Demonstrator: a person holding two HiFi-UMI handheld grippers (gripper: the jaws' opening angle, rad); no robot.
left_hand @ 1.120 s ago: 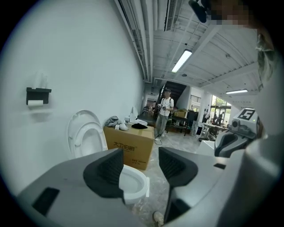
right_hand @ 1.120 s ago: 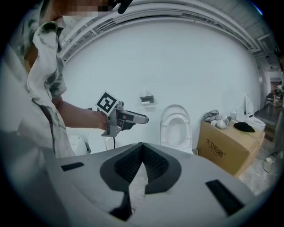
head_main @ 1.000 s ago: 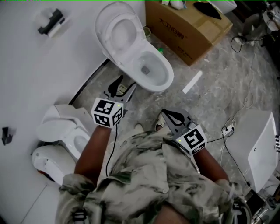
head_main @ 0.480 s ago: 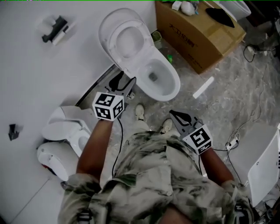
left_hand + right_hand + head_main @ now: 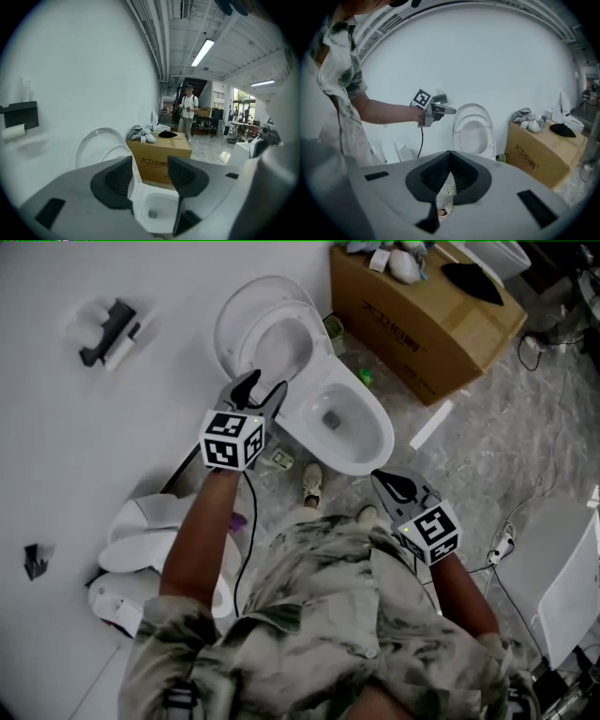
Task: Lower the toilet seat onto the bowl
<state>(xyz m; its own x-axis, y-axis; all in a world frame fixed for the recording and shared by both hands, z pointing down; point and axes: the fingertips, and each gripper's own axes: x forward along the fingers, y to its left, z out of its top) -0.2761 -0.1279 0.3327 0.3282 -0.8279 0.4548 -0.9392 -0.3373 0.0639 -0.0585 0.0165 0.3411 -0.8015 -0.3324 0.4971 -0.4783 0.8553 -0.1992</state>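
From the head view, the left gripper (image 5: 255, 392) has come up from beside the toilet's base and now reaches the lower-left edge of the raised toilet seat (image 5: 239, 324). The seat stands upright against the wall, above the open bowl (image 5: 361, 442). I'd take that as the reach for the seat nearly made, with the lowering not yet begun. The right gripper (image 5: 392, 486) hangs low by the person's hip, well apart from the toilet. A cardboard box (image 5: 422, 315) sits just beyond the bowl.

In the left gripper view its jaws stand apart with nothing clamped. The bowl (image 5: 154, 208) shows in the gap, while the seat (image 5: 112, 150) lies off to the left, partly hidden behind the left jaw. Whether a jaw touches the seat can't be made out here.

The right gripper view shows that gripper (image 5: 449, 157) closed and empty, tips meeting. Past it the left gripper (image 5: 438, 110) points at the seat's (image 5: 458, 136) upper left rim, just beside it; contact is too fine to judge.
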